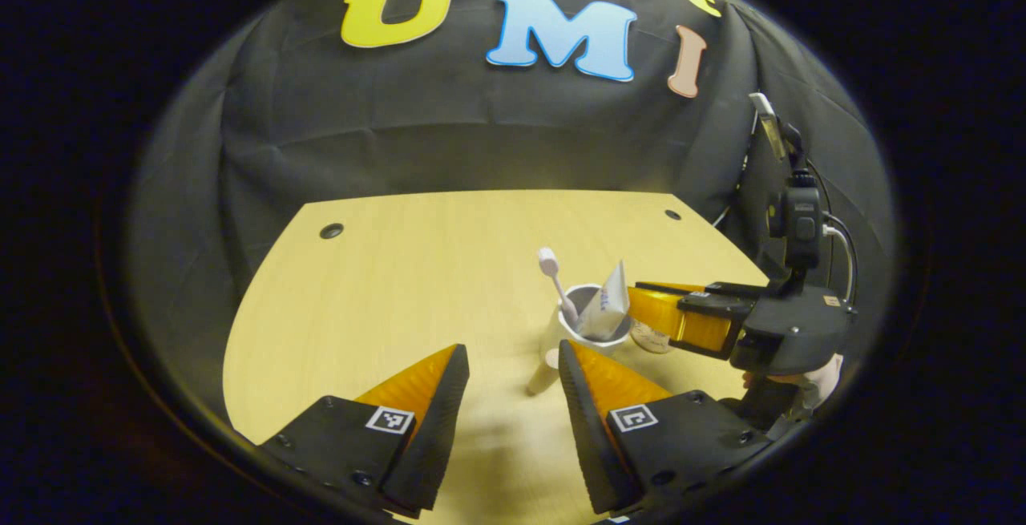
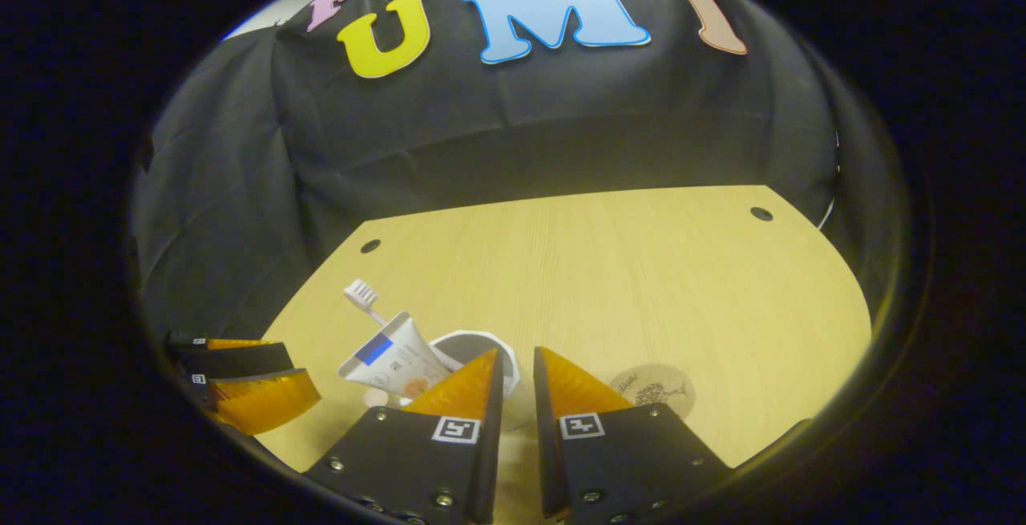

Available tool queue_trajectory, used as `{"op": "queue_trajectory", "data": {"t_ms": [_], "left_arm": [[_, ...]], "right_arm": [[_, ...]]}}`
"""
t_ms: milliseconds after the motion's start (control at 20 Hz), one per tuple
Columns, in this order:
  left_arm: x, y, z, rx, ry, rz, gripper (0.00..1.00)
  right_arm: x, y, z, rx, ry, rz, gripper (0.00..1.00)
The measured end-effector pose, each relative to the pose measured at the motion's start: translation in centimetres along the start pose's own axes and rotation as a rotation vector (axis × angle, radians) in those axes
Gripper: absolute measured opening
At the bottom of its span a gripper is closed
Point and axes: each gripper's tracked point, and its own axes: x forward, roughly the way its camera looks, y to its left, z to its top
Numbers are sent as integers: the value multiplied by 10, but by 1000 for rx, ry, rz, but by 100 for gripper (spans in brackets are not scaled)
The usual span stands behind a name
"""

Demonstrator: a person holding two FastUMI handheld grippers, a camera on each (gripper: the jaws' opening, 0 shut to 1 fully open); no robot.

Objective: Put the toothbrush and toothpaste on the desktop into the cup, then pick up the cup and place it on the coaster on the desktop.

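Fingers of the right gripper (image 2: pixel 517 373) pinched the cup (image 2: pixel 473 346) rim, toothbrush (image 2: pixel 362 298) and toothpaste (image 2: pixel 393 361) inside, coaster (image 2: pixel 653 389) just beside, left gripper (image 1: pixel 509 377) spread apart – such a thin rim grip could tip the top-heavy cup.

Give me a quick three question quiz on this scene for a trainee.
1. True or false: the toothbrush and toothpaste are already in the cup.
2. Which gripper grips the cup's rim: A left, B right?
3. Fill in: the coaster lies on the desktop beside the cup, with ___ on it.

Key: 1 true. 2 B; the left one hangs open, short of the cup. 3 nothing.
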Motion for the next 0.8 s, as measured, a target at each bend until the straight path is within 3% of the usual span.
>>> {"op": "queue_trajectory", "data": {"t_ms": [200, 500, 800], "left_arm": [[10, -27, -8, 131, 83, -141, 73], [44, -32, -32, 310, 249, -258, 75], [59, -23, -52, 458, 381, -306, 74]], "right_arm": [[-11, -20, 5, 46, -9, -29, 22], [-38, -68, -3, 130, -10, -108, 22], [-74, -131, -26, 213, 13, -215, 22]]}}
